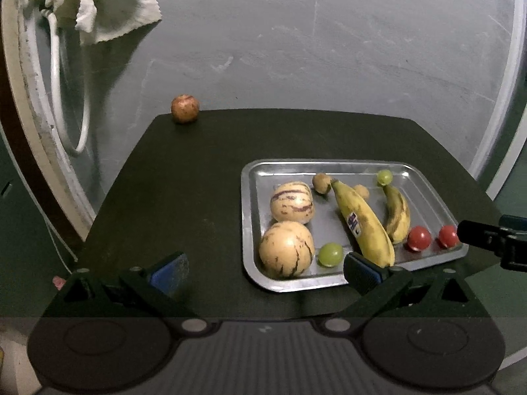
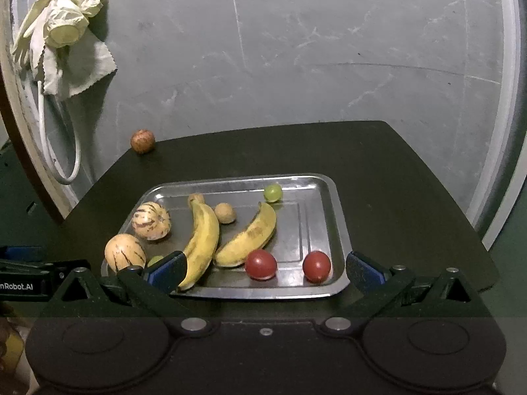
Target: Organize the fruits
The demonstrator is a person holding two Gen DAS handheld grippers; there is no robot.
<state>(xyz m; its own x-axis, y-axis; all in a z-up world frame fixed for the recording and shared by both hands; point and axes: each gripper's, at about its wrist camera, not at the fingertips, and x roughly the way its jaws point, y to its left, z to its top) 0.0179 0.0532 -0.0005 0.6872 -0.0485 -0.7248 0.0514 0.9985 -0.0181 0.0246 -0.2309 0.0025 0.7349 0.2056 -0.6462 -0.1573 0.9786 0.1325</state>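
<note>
A metal tray [image 1: 250,230] [image 2: 332,230] on the dark table holds two striped melons [image 1: 286,253] [image 2: 151,220], two bananas [image 1: 362,223] [image 2: 250,235], two red tomatoes [image 1: 419,237] [image 2: 261,264], two green grapes [image 1: 330,254] [image 2: 272,192] and small brown fruits [image 1: 321,182] [image 2: 225,212]. A reddish-brown round fruit [image 1: 185,108] [image 2: 142,141] sits alone at the table's far left corner. My left gripper [image 1: 265,273] is open and empty, at the tray's near left corner. My right gripper [image 2: 263,273] is open and empty, over the tray's near edge.
The round dark table [image 1: 184,181] [image 2: 395,171] stands against a grey wall. A pale cloth [image 1: 85,0] [image 2: 62,29] and a white hose [image 1: 66,98] [image 2: 62,151] hang at the left. The right gripper shows in the left wrist view [image 1: 494,237]; the left one shows in the right wrist view [image 2: 26,276].
</note>
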